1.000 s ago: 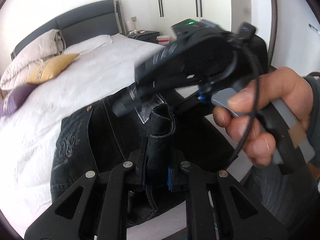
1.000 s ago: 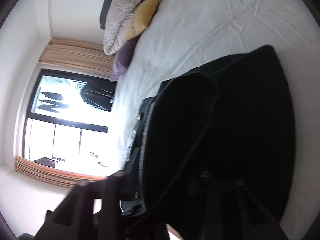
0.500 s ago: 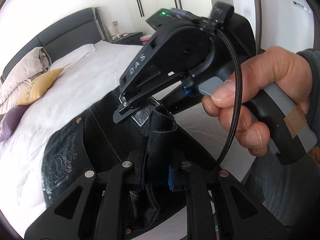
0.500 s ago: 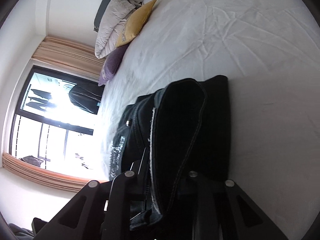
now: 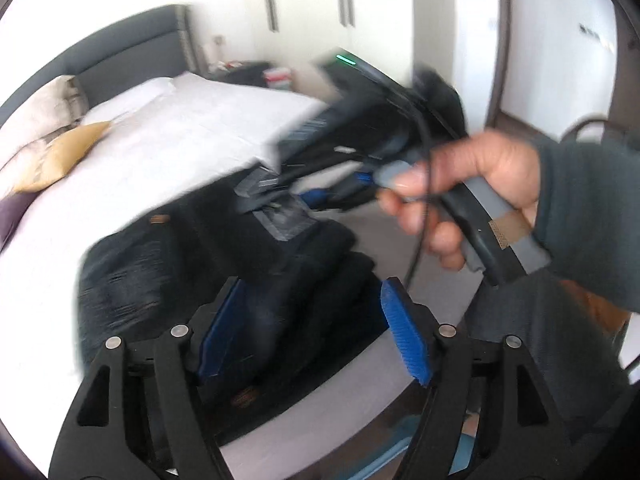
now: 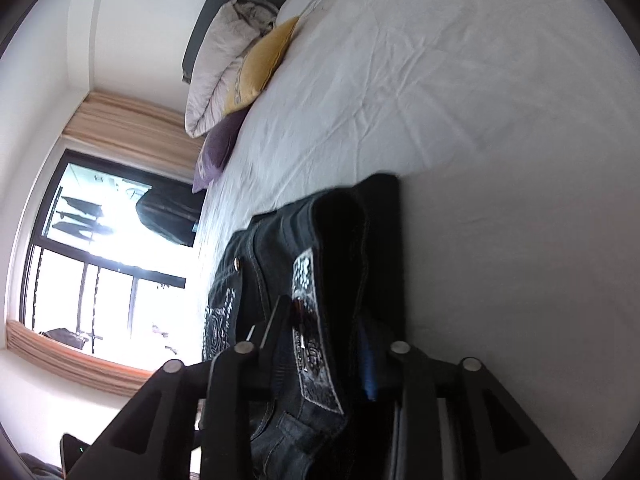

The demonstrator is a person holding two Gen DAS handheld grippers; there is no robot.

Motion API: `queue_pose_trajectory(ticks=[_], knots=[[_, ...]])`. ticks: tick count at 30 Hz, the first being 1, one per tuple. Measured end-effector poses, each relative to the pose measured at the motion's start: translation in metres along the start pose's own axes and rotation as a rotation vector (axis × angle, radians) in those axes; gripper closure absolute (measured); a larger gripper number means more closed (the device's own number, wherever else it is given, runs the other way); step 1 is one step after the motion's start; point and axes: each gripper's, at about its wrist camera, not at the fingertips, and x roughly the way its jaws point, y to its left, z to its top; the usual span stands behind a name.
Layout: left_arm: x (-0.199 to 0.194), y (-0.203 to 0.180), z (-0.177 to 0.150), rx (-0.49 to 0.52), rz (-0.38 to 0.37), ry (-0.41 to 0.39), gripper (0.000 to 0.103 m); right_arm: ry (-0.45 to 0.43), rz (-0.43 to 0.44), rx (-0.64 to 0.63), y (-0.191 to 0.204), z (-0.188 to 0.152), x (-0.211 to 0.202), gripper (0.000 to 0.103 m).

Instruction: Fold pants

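Note:
Dark black jeans (image 5: 192,264) with silver embroidery lie folded in a pile at the near edge of the white bed (image 5: 168,148). My left gripper (image 5: 316,332) is open, its blue pads spread wide just over the pile, holding nothing. My right gripper (image 5: 276,188), held by a hand, hangs over the pile's far side in the blurred left wrist view. In the right wrist view the right gripper (image 6: 324,344) has its jaws apart with the jeans' waistband (image 6: 316,332) between them; the jeans (image 6: 340,248) rest on the sheet.
Grey, yellow (image 5: 60,152) and purple pillows lie at the headboard. A nightstand (image 5: 248,74) and white wardrobe doors stand behind the bed. A big window (image 6: 100,264) with curtains is at the left of the right wrist view. The white bed sheet (image 6: 460,100) stretches beyond the jeans.
My left gripper let go of the jeans fold and opened wide. The right gripper's jaws have spread as well. The jeans dropped onto the bed as a folded pile.

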Motion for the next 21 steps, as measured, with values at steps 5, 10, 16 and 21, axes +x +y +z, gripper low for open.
queue_pose_trajectory(ticks=[5,10,16,21], knots=[[-0.044,0.065,0.0,-0.175,0.08,-0.069,0.032,-0.102,0.073,-0.005,0.025,-0.007,-0.045,0.064],[-0.033,0.133,-0.004,-0.33,0.116,-0.093,0.032,-0.063,0.244,-0.122,0.077,-0.039,-0.046,0.052],[0.018,0.135,-0.051,-0.323,0.075,0.062,0.032,0.07,0.123,-0.022,0.029,-0.079,0.009,0.069],[0.013,0.131,-0.063,-0.307,0.083,0.039,0.032,-0.007,0.152,0.09,-0.02,-0.089,-0.014,0.103]])
